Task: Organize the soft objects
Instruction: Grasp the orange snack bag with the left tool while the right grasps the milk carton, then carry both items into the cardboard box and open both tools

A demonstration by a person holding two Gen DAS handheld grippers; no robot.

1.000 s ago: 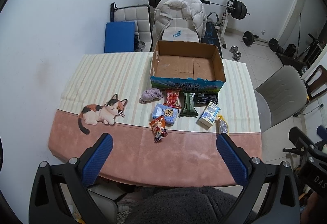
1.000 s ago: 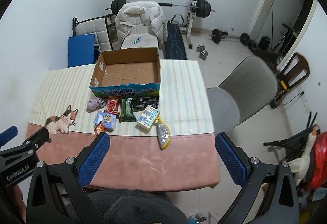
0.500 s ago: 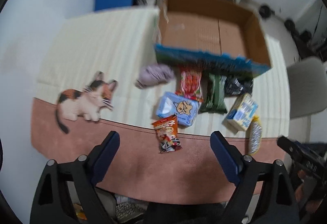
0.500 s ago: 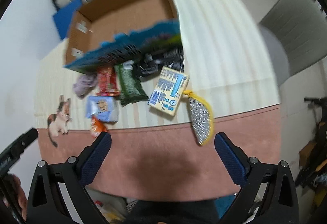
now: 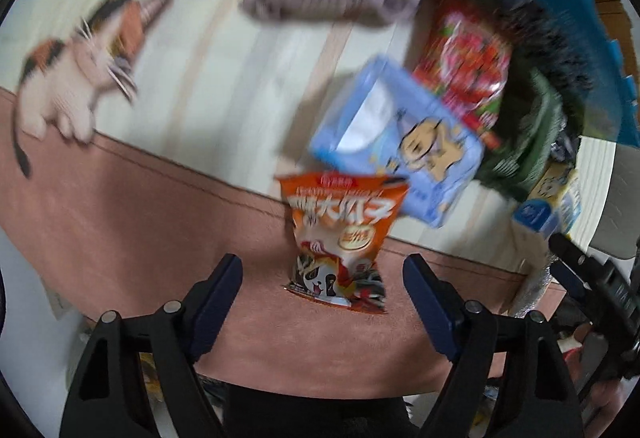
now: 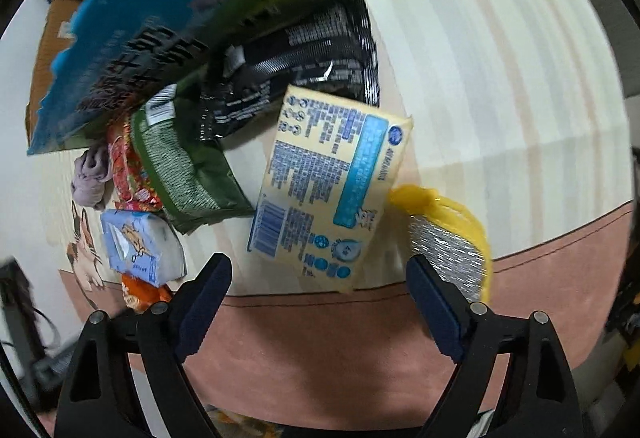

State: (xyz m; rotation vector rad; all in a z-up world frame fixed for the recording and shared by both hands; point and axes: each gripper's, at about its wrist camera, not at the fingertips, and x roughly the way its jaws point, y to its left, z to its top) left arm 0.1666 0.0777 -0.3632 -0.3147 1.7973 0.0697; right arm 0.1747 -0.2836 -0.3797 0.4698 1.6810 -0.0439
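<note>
Your left gripper (image 5: 322, 288) is spread wide and empty, with the orange snack packet (image 5: 340, 238) at twelve o'clock between its fingers. Your right gripper (image 6: 320, 290) is equally spread, facing the yellow tissue pack (image 6: 328, 190). At one o'clock of the packet lies the blue tissue pack (image 5: 400, 142); close too deep and you'd likely pinch both. The yellow scrubber (image 6: 452, 242) just beside the right finger could get nudged. Everything rests on a striped cat-print tablecloth (image 5: 100, 238), the cardboard box (image 6: 168, 26) behind. Motion blur hides the room.
</note>
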